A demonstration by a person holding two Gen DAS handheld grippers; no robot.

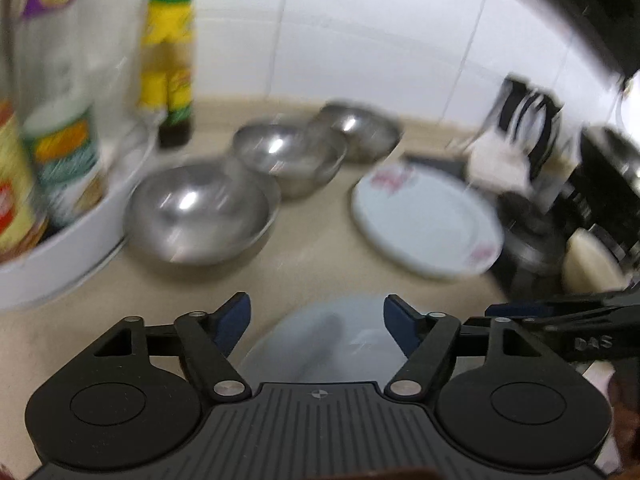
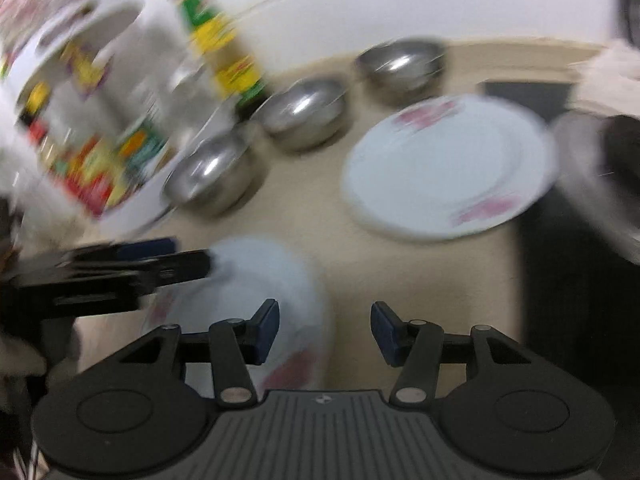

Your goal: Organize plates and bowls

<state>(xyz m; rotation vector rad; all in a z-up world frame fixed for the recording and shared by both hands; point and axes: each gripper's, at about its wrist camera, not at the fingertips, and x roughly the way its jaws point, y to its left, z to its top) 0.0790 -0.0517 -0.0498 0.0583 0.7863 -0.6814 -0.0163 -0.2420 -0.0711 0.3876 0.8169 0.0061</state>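
Observation:
Three steel bowls stand in a diagonal row on the beige counter: a near one (image 1: 200, 214) (image 2: 214, 176), a middle one (image 1: 290, 158) (image 2: 306, 112) and a far one (image 1: 360, 130) (image 2: 402, 66). A white plate with pink flowers (image 1: 426, 220) (image 2: 448, 168) lies to their right. A second white plate (image 1: 320, 340) (image 2: 256, 300) lies close below both grippers. My left gripper (image 1: 318, 324) is open above it. My right gripper (image 2: 325, 330) is open, its left finger over the plate's right edge. The left gripper's fingers (image 2: 152, 256) show at the left of the right wrist view. Both views are blurred.
A white round tray (image 1: 68, 240) (image 2: 132, 208) with cans and jars stands at the left, a tall yellow-green bottle (image 1: 170, 52) (image 2: 224, 44) behind it. A dark stove area with a pot (image 1: 532, 240) (image 2: 600, 184) lies at the right. White tiled wall behind.

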